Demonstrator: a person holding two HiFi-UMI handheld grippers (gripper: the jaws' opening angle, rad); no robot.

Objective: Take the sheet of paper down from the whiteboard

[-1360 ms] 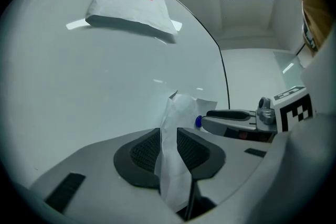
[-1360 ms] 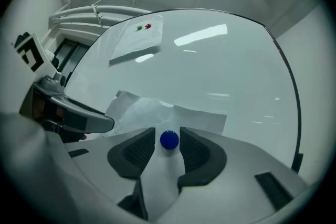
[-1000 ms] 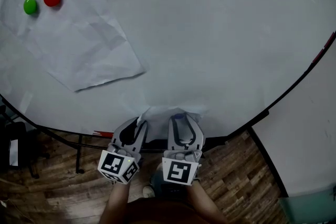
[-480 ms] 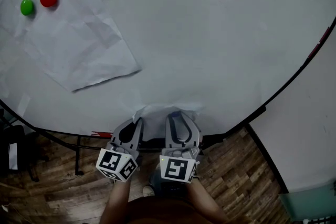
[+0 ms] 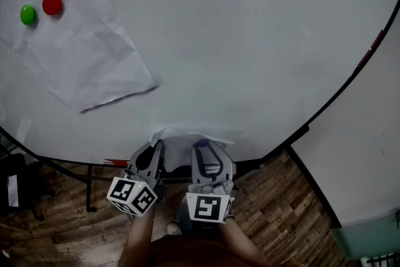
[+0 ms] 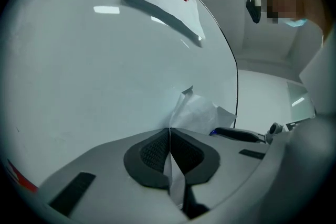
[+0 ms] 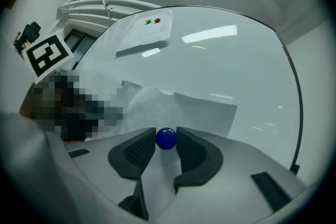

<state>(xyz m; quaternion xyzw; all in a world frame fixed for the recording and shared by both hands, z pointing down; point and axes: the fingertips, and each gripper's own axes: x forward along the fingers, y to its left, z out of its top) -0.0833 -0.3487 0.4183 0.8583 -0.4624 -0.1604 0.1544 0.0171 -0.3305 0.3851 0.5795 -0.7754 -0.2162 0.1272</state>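
A small white sheet (image 5: 187,136) lies against the bottom edge of the whiteboard (image 5: 250,40), its left part curling off the surface. My left gripper (image 5: 152,153) is shut on that sheet's edge; in the left gripper view the paper (image 6: 202,113) runs down between the closed pads (image 6: 152,152). My right gripper (image 5: 201,147) sits just to the right, over the same sheet (image 7: 199,110). Its jaws are closed on a blue ball magnet (image 7: 166,138), which touches both pads. The magnet (image 5: 200,143) shows at the jaw tips in the head view.
A larger crumpled sheet (image 5: 81,53) hangs at the board's upper left under a green magnet (image 5: 27,14) and a red magnet (image 5: 52,3). A red marker (image 5: 115,162) lies on the board's ledge. Wooden floor (image 5: 275,209) and a wall (image 5: 362,153) lie below and right.
The left gripper has rolled a little, its marker cube now tilted. The small sheet's left edge stands further off the board. Both grippers stay near the board's bottom edge.
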